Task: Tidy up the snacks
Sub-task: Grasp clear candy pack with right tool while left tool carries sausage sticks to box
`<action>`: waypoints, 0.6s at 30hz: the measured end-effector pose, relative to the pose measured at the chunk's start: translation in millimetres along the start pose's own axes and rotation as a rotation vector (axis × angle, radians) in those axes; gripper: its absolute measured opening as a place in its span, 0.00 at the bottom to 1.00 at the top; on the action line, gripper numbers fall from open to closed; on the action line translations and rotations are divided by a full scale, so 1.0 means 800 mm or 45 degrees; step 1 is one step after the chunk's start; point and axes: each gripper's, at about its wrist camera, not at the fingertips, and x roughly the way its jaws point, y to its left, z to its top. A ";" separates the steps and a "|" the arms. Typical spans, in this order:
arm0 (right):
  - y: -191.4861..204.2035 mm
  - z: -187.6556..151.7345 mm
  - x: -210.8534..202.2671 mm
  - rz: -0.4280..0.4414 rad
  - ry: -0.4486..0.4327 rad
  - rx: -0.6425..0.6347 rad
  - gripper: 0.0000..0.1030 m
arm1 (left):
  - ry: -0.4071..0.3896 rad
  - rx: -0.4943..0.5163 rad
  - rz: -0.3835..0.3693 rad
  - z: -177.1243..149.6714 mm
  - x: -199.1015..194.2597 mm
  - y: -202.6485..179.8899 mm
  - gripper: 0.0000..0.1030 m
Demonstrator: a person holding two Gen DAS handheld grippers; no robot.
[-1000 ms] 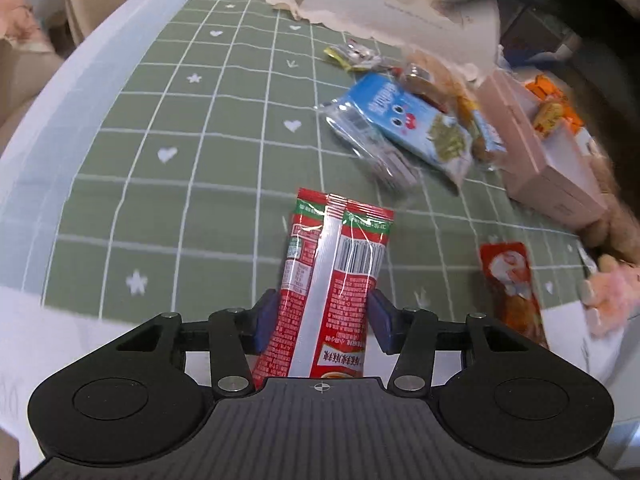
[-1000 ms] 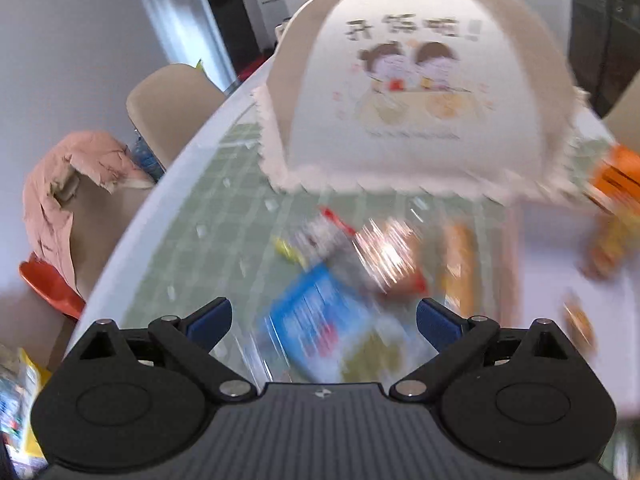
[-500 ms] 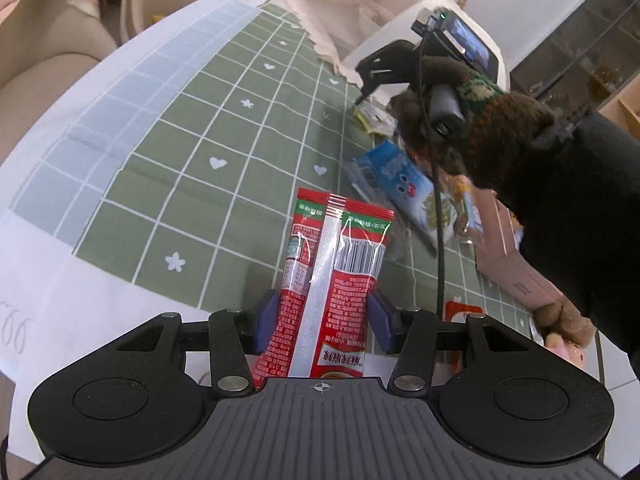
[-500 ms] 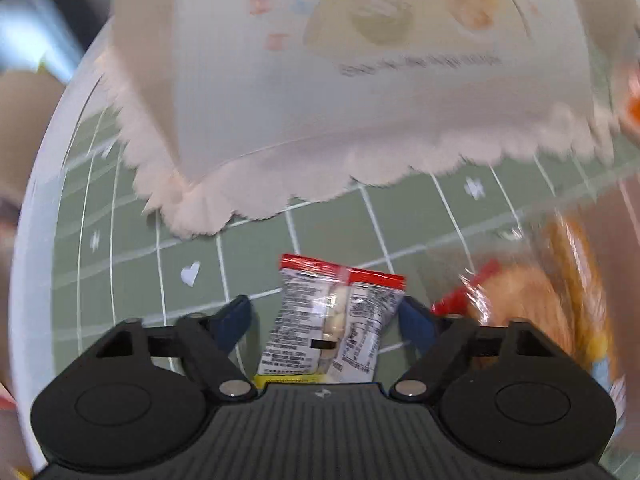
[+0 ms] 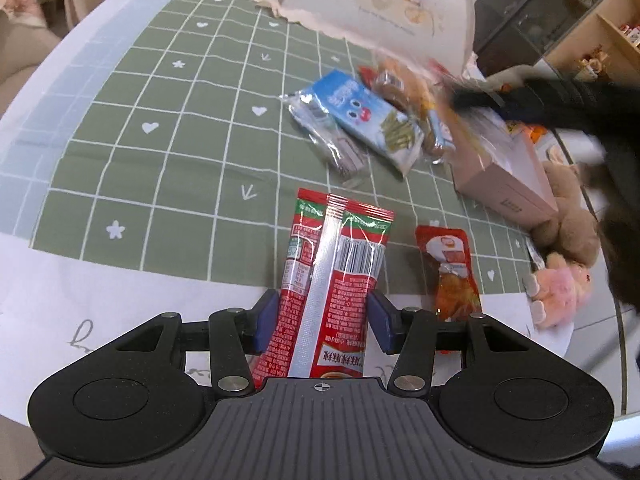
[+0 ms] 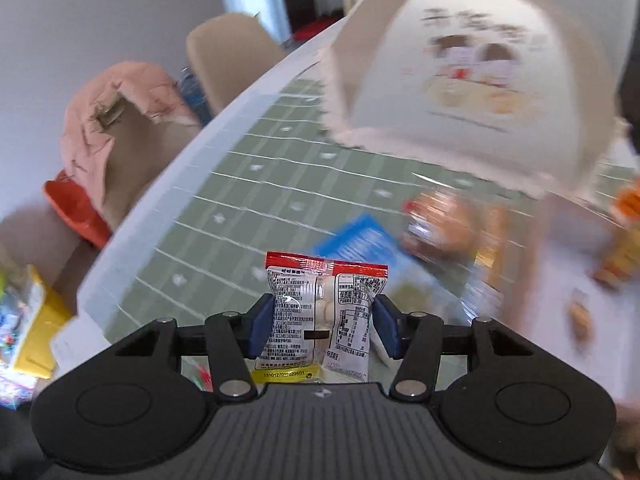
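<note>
My left gripper (image 5: pixel 322 320) is shut on a long red snack packet (image 5: pixel 340 264) with a silver seam, held above the near edge of the green checked tablecloth (image 5: pixel 180 160). My right gripper (image 6: pixel 322 328) is shut on a small white packet with a red top (image 6: pixel 324 300), and its blue pads press both sides. That packet hangs over the table in a blurred right wrist view. In the left wrist view a dark blurred sleeve (image 5: pixel 560 104) crosses the upper right. Loose snacks, among them a blue packet (image 5: pixel 360 116), lie in a pile ahead.
A dome food cover (image 5: pixel 384 4) stands at the back of the table. A pink box (image 5: pixel 504 184) and plush toys (image 5: pixel 560 280) sit at the right. A small red-orange packet (image 5: pixel 452 268) lies near my left gripper. Chairs, one bearing a pink jacket (image 6: pixel 120 120), stand at the table's left.
My right gripper went from open and empty to shut on the white packet, then pulled back from the food cover. My left gripper kept its hold on the red packet and shifted slightly.
</note>
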 end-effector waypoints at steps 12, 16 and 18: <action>-0.092 -0.137 -0.094 -0.295 -0.128 0.342 0.52 | 0.015 0.351 -0.364 0.061 -0.006 -0.151 0.52; -0.101 -0.166 -0.124 -0.376 -0.203 0.400 0.52 | -0.159 0.415 -0.424 0.131 -0.008 -0.209 0.52; -0.109 -0.180 -0.131 -0.399 -0.220 0.440 0.52 | -0.243 0.407 -0.443 0.166 0.006 -0.235 0.53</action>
